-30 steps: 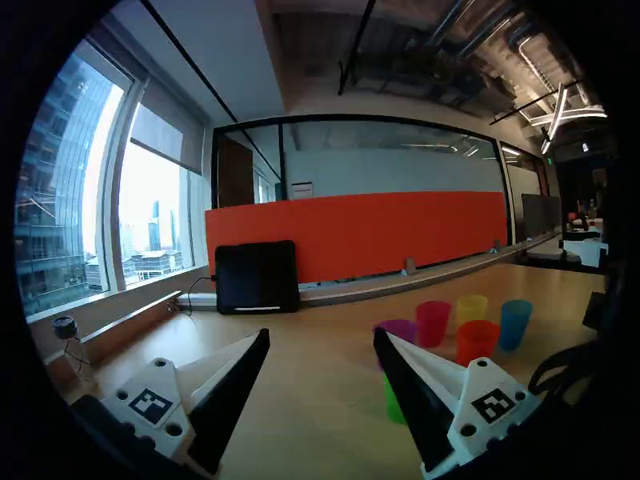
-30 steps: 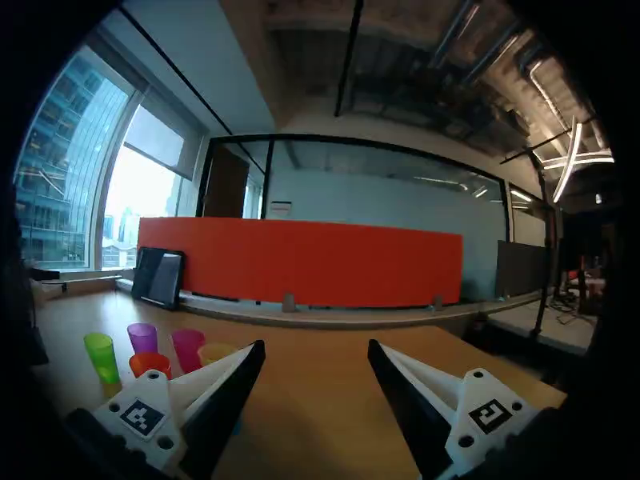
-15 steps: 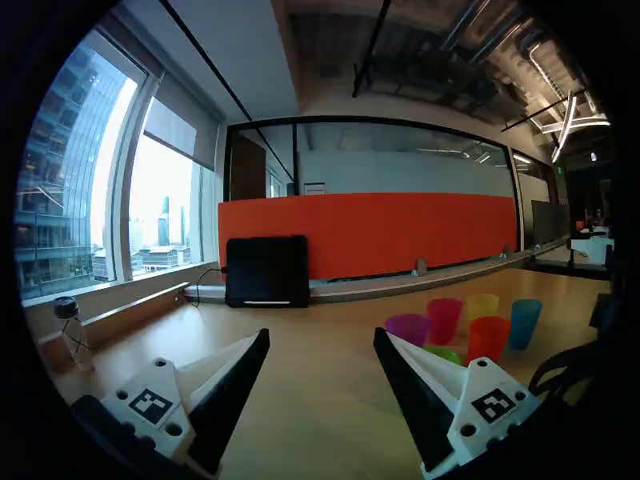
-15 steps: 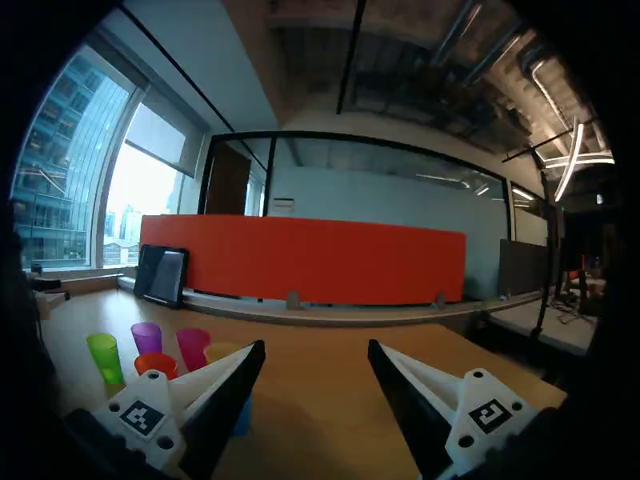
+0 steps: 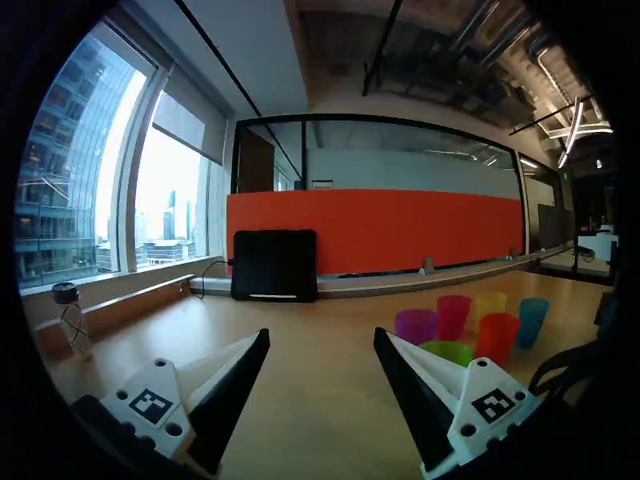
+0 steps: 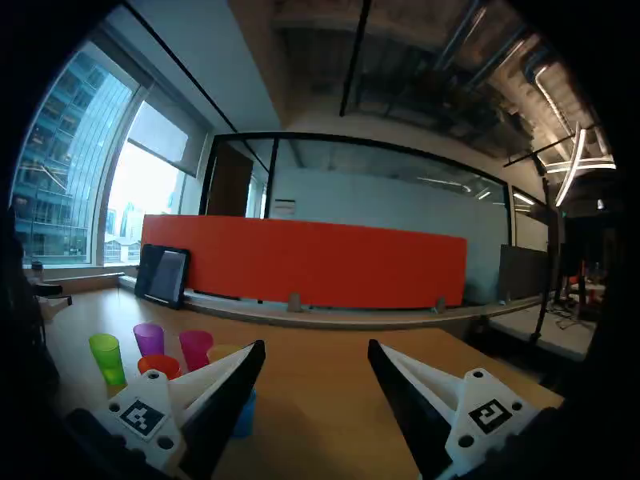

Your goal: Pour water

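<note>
Several plastic cups stand grouped on the wooden table (image 5: 312, 384). In the left gripper view I see a purple cup (image 5: 416, 326), pink cup (image 5: 454, 316), yellow cup (image 5: 490, 305), blue cup (image 5: 532, 322), orange cup (image 5: 498, 337) and a green cup (image 5: 448, 352) partly behind the right finger. My left gripper (image 5: 320, 344) is open and holds nothing, short of the cups. In the right gripper view the green cup (image 6: 107, 358), purple cup (image 6: 150, 338), pink cup (image 6: 196, 349), orange cup (image 6: 158, 366) and blue cup (image 6: 246, 412) sit at lower left. My right gripper (image 6: 316, 354) is open, to the right of them.
A dark tablet (image 5: 274, 266) leans against the orange partition (image 5: 376, 232) at the table's far edge. Large windows (image 5: 72, 200) run along the left. A small stand (image 5: 66, 300) sits on the window ledge. Another desk (image 6: 552, 332) lies to the right.
Both views have shifted slightly: in the left gripper view the cups and tablet drifted right and the green cup shows more; the right gripper view barely changed. Both grippers stay open.
</note>
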Action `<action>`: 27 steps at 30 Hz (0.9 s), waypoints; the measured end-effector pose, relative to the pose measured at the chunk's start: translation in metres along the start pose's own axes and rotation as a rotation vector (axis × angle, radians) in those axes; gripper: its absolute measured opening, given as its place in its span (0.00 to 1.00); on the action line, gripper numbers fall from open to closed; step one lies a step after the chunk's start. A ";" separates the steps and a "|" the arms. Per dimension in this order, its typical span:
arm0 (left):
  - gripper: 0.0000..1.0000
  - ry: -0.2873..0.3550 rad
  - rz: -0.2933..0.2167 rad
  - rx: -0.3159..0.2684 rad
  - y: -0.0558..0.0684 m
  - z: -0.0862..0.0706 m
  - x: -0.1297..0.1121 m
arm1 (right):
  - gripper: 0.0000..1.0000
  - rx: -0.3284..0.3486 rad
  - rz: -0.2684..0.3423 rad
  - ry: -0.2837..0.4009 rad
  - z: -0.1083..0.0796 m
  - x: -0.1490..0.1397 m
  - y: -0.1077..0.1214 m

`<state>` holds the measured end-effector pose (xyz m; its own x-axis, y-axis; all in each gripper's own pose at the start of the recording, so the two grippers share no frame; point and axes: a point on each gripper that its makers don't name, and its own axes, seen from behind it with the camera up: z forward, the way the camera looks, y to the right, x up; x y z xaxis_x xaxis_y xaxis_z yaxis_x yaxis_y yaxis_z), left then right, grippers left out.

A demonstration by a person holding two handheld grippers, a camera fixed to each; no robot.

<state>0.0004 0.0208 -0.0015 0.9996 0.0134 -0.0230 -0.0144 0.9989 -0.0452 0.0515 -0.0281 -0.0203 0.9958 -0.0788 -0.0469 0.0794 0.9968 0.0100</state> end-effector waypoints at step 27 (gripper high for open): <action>0.97 -0.008 -0.012 0.004 -0.005 0.002 -0.005 | 1.00 -0.004 0.004 0.009 -0.002 0.002 0.002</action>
<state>-0.0041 0.0156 0.0012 0.9999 0.0019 -0.0141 -0.0024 0.9992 -0.0410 0.0537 -0.0259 -0.0224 0.9957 -0.0744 -0.0556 0.0749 0.9972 0.0058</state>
